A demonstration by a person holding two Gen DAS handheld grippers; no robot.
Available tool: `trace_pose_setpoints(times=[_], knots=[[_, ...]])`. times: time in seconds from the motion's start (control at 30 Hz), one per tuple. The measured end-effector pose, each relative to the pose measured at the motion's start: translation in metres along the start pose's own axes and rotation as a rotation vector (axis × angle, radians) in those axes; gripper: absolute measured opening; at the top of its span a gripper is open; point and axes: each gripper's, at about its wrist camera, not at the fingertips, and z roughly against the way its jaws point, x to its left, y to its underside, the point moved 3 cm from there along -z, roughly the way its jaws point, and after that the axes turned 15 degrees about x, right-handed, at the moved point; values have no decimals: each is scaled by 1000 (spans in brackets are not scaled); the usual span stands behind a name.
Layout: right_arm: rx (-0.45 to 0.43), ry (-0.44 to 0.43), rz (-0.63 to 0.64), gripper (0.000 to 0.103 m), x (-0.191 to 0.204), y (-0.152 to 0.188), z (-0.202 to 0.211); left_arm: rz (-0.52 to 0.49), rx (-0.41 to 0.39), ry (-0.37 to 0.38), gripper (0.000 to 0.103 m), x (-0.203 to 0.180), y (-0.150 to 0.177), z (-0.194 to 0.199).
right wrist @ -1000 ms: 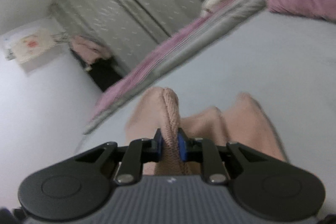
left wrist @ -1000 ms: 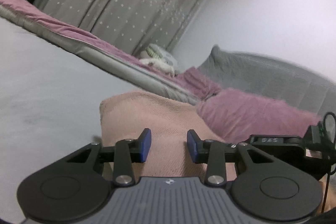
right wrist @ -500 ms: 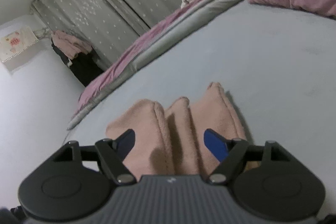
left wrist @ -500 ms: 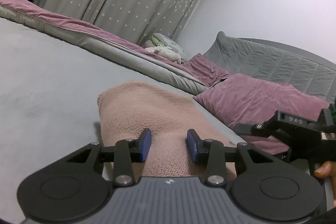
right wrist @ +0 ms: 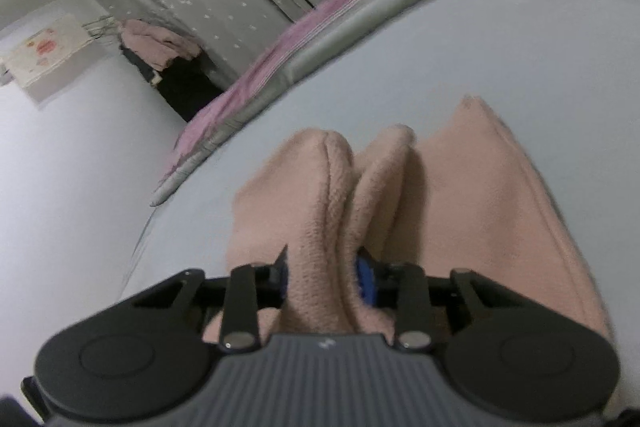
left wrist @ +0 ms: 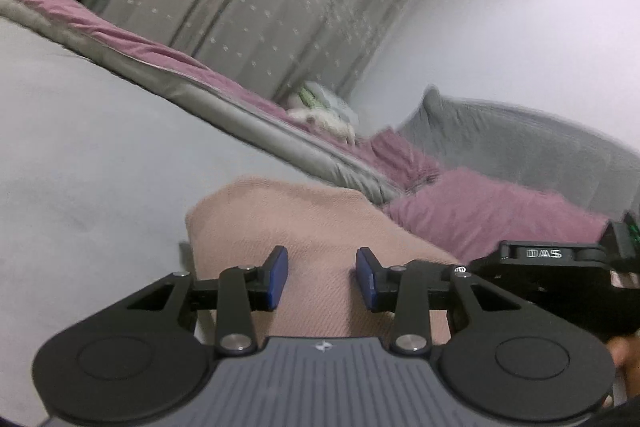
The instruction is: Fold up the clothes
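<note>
Pink knit garment [right wrist: 472,211] lies on the grey bed [right wrist: 520,39], already folded down to a narrow bundle with several raised ridges running away from the right camera.

Right hand-held gripper [right wrist: 326,277] has just been closing: its jaws have come in on the thick middle ridge, and knit bulges up between the blue pads [right wrist: 366,283]. Reads as a grip on the garment, taken low at the near end of the fold, probably so the doubled layers can be lifted or dragged as one piece instead of sliding apart.

Left hand-held gripper [left wrist: 322,277] sits at the other side of the same garment [left wrist: 304,219], jaws partly apart with a clear gap. The fabric lies flat below the pads, not pinched, so nothing is held. It hovers low over the cloth, likely ready to pin or steady that end while the right one works. The right device shows at the edge of the left view [left wrist: 552,267], so the two are near each other over the one item.

Garment is in the open middle of the bed, well apart from the purple pillow [left wrist: 492,215] and rolled purple-grey quilt [left wrist: 168,67] along the far edge. That leaves room to flip the fold over.

Judgement: late in the fold; the last tuck or a pickup comes next. Risk: loose knit slipping from a one-ridge pinch.
</note>
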Motion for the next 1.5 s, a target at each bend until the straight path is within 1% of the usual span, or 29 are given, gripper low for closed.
trace_pose_setpoints(times=[0.07,0.17,0.23,0.33,0.4,0.5,0.57,0.63,0.8,0.87,0.93,1.0,1.1,1.13,1.17,1.23,1.4,1.5], knots=[[-35,-20,35,27,20,-2,8,20,-44,7,35,2,-3,8],[-85,-14,115,26,56,-5,23,34,-99,20,35,2,-7,19],[-114,-15,137,26,67,-8,36,31,-115,29,35,-1,-8,21],[-157,-20,144,26,74,-12,57,3,-115,41,35,-12,-7,19],[-181,-27,114,26,62,-12,70,-26,-102,44,35,-21,-4,14],[-208,-42,45,26,32,-11,85,-77,-72,53,35,-38,0,5],[-223,-48,-6,26,6,-10,91,-121,-52,51,35,-49,4,-1],[-226,-47,-56,26,-19,-7,91,-174,-23,33,35,-59,9,-9],[-166,4,-165,26,-84,7,55,-289,81,-38,35,-74,24,-32],[-150,26,-181,26,-103,15,40,-318,96,-48,35,-79,27,-36],[-158,32,-165,26,-113,24,33,-340,104,-56,35,-83,29,-38],[-163,37,-148,27,-115,28,33,-339,106,-53,35,-83,30,-38],[-168,63,-120,32,-111,31,34,-327,106,-48,35,-79,29,-38],[-172,71,-110,36,-108,32,36,-324,106,-47,35,-79,29,-37],[-176,81,-102,41,-105,32,38,-322,105,-47,35,-79,30,-37],[-187,110,-85,45,-98,31,45,-322,103,-49,35,-80,30,-37],[-228,246,29,47,-72,28,69,-325,100,-51,35,-80,29,-39],[-267,301,102,51,-52,28,83,-327,97,-51,35,-81,30,-38]])
